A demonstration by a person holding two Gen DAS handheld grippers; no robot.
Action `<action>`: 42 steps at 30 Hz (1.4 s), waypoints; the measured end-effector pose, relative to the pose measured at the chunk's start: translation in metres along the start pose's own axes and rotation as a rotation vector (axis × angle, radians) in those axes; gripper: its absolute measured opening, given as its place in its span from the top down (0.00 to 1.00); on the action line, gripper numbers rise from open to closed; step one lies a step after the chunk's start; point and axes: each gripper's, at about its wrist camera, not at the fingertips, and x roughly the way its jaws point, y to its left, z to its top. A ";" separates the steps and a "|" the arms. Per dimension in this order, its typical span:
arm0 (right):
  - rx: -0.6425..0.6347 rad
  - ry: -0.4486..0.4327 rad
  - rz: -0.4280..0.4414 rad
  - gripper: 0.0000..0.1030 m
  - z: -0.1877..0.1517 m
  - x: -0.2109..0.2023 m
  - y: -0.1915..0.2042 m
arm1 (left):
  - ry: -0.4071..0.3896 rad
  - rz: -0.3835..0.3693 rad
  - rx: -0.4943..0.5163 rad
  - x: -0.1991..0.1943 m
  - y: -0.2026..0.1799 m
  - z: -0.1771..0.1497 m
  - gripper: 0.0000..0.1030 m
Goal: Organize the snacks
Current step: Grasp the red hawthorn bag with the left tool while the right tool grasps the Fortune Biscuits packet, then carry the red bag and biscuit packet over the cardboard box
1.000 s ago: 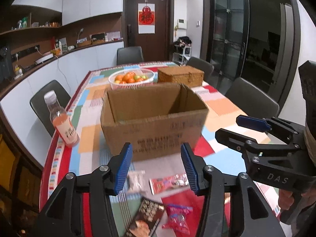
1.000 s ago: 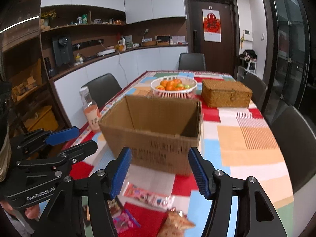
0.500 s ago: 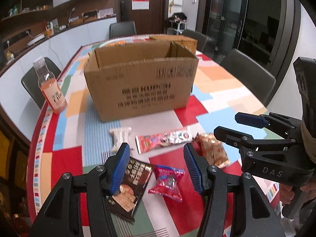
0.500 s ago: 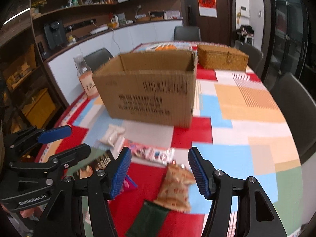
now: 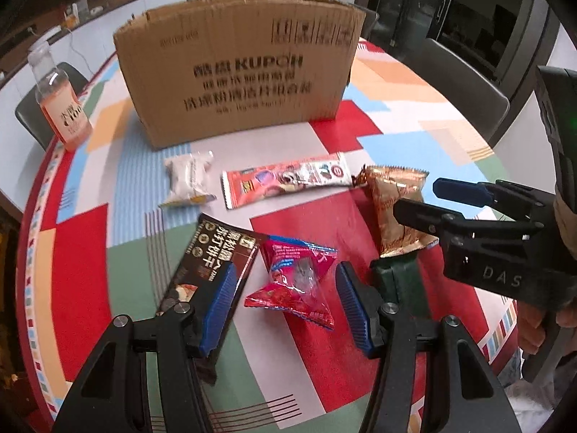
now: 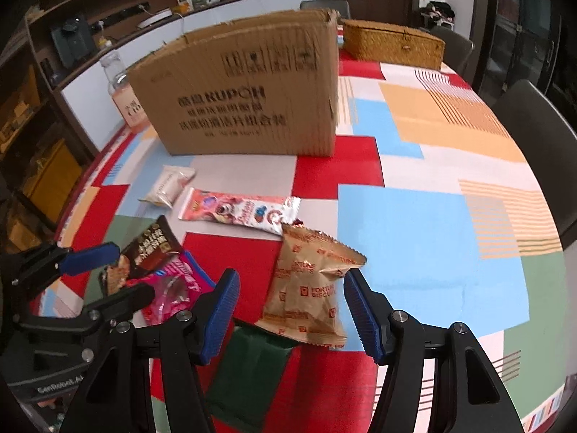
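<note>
Left gripper [image 5: 285,303], jaws parted and gripping nothing, hangs low in the left wrist frame over a red candy packet [image 5: 295,281] lying between its pads. Right gripper [image 6: 290,310], equally parted and empty, frames a gold biscuit bag [image 6: 306,296]. Both packets lie below the cardboard box [image 5: 238,65] at upper centre.

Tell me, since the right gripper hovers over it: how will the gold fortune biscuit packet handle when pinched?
The gold fortune biscuit packet looks puffy and crinkled, so probably light and yielding. Its glossy film may slip. Biscuits inside could crack if squeezed hard.
</note>
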 end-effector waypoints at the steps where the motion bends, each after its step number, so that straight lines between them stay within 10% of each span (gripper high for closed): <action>1: 0.004 0.006 0.003 0.41 0.000 0.002 -0.001 | 0.005 0.000 0.000 0.003 0.000 0.000 0.46; 21: 0.021 0.071 0.009 0.44 0.001 0.040 -0.006 | 0.086 -0.074 -0.051 0.043 0.001 0.004 0.61; 42: -0.012 -0.029 0.020 0.62 0.007 0.011 0.004 | -0.048 -0.086 -0.079 0.002 0.001 0.017 0.65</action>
